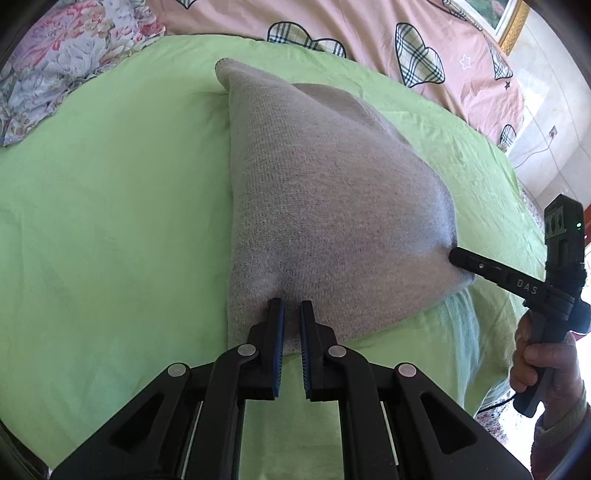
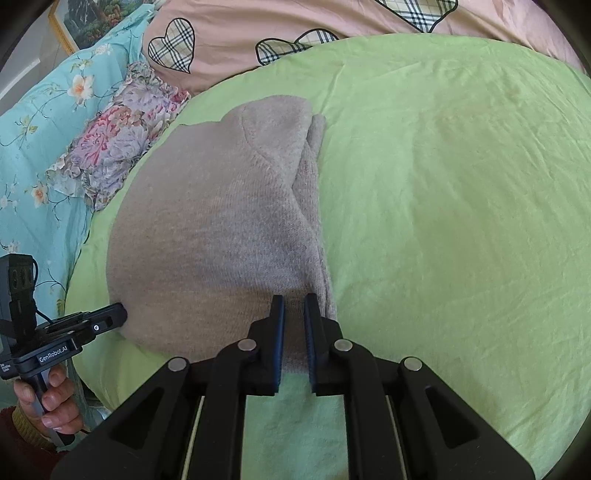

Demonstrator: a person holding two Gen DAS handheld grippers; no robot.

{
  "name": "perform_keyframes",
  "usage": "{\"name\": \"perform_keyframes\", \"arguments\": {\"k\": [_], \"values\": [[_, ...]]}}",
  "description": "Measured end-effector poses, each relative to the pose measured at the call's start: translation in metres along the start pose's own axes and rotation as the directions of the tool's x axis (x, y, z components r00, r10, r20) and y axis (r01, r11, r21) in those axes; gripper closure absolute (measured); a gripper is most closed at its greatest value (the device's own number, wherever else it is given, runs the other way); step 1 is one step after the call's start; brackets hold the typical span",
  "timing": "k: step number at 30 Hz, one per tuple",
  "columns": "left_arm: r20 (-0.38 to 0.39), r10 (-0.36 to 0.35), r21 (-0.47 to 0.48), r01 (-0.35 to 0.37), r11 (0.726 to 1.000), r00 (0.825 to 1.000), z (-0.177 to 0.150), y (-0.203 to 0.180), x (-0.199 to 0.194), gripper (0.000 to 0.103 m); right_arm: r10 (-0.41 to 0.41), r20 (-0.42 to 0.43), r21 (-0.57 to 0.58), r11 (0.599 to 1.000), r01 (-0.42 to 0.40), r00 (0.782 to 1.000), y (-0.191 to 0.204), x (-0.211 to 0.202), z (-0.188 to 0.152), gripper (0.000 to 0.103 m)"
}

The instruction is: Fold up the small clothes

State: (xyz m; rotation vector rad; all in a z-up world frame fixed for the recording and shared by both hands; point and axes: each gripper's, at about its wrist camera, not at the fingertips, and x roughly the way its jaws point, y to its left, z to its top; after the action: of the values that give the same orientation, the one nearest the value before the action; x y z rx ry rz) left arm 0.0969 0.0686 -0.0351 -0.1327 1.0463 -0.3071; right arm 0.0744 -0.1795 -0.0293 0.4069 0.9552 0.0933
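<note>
A grey knitted garment lies on the green sheet, its near edge lifted. My left gripper is shut on the garment's near left corner, with cloth between the narrow jaws. My right gripper is shut on the garment's near right corner, where a folded sleeve runs along the right edge. The right gripper also shows in the left wrist view, pinching the cloth. The left gripper shows in the right wrist view at the garment's left corner.
A pink quilt with plaid hearts lies at the back of the bed. A floral pillow and a turquoise floral cover lie at the left. The green sheet stretches wide to the right of the garment.
</note>
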Motion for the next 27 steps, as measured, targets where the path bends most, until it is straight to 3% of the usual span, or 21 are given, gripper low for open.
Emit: {"name": "perform_keyframes", "arguments": {"k": [2,4,7,9,10,14,20,27], "values": [[-0.003,0.012,0.001,-0.012,1.0,1.0,-0.001,-0.003,-0.006,0.091,0.011,-0.008,-0.003,1.0,-0.011,1.0,0.006,-0.007,0.002,0.081],[-0.004,0.026,0.008,-0.026,1.0,1.0,-0.004,-0.007,-0.013,0.086,0.028,-0.003,-0.009,1.0,-0.028,1.0,0.014,-0.018,-0.001,0.063],[-0.009,0.059,0.028,-0.058,0.998,0.998,-0.011,-0.01,-0.023,0.075,0.033,0.01,-0.03,0.999,-0.033,0.999,0.025,-0.034,-0.011,0.06],[-0.005,0.094,0.037,-0.094,0.995,0.996,-0.015,-0.01,-0.03,0.054,0.03,0.003,-0.038,0.999,-0.03,1.0,0.03,-0.04,-0.018,0.059],[-0.003,0.111,0.039,-0.111,0.993,0.994,-0.016,-0.009,-0.033,0.051,0.028,-0.003,-0.037,0.999,-0.028,1.0,0.032,-0.042,-0.021,0.059],[0.003,0.129,0.034,-0.129,0.991,0.992,-0.021,-0.001,-0.048,0.05,0.032,-0.031,-0.027,0.999,-0.033,0.999,0.038,-0.047,-0.034,0.055],[0.006,0.157,0.004,-0.157,0.988,0.988,-0.027,0.011,-0.065,0.039,0.027,-0.062,-0.043,0.999,-0.029,0.998,0.05,-0.052,-0.044,0.042],[0.057,0.223,0.02,-0.224,0.974,0.973,-0.027,0.007,-0.082,0.023,0.017,-0.038,-0.055,0.998,-0.019,0.999,0.061,-0.059,-0.037,0.031]]}}
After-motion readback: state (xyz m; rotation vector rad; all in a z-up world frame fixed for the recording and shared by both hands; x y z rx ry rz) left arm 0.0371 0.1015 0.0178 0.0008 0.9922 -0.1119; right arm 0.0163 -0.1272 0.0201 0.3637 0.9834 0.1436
